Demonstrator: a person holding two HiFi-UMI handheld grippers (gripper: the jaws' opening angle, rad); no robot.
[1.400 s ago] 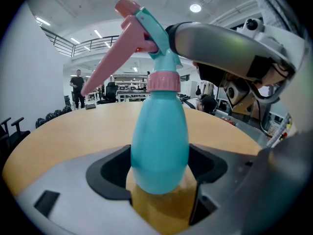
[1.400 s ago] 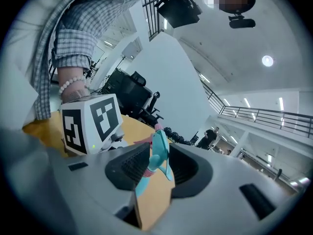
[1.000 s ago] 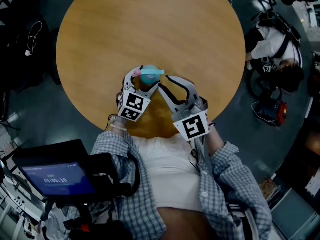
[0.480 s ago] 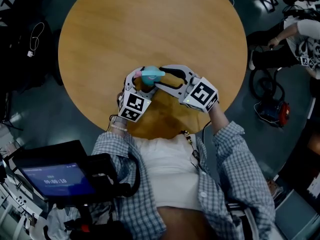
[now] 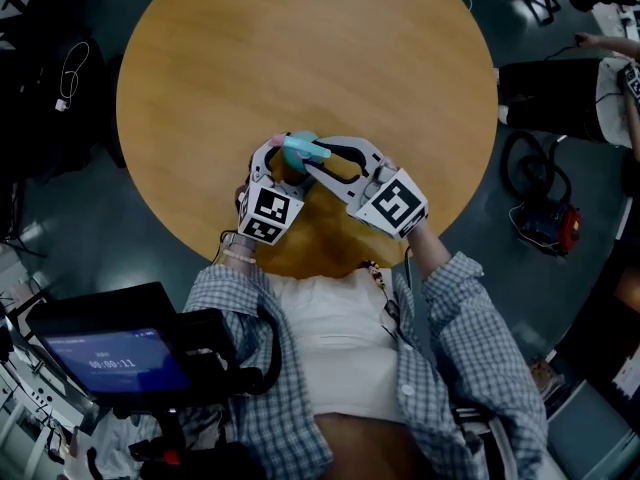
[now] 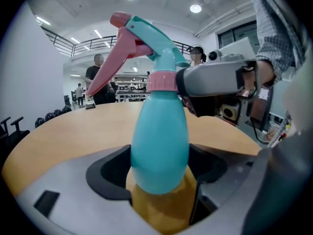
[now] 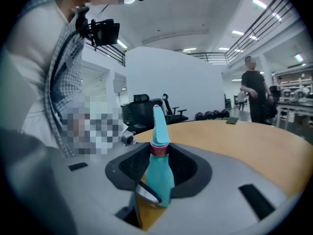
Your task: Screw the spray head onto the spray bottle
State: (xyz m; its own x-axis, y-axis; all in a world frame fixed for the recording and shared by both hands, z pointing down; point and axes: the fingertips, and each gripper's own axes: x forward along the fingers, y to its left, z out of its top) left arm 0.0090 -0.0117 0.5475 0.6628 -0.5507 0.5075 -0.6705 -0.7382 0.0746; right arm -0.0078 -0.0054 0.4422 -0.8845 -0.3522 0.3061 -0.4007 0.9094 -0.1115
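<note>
Spray bottle, teal and pear-shaped, is upright near the 6 o'clock edge of a round wooden worktop, directly in front of the person. Whether its base rests on the wood cannot be told. The left gripper reaches in from 7 o'clock, and its fingers are clamped on the wide lower body of the bottle, one on each side. The spray head, teal with a pink trigger and nozzle tip, sits on top of the bottle. In the left gripper view it leans toward 10 o'clock. A pink collar joins the head to the bottle neck. The right gripper comes in from 4 o'clock, its marker cube tilted toward the person. Its fingers have just been closing and now pinch the neck at the pink collar, with the head rising straight up between them. In the left gripper view one grey finger of the right gripper meets the collar from 3 o'clock. The person's checked sleeve runs back from the right gripper toward 5 o'clock. A dark screen on a mount sits at 8 o'clock, off the worktop.
</note>
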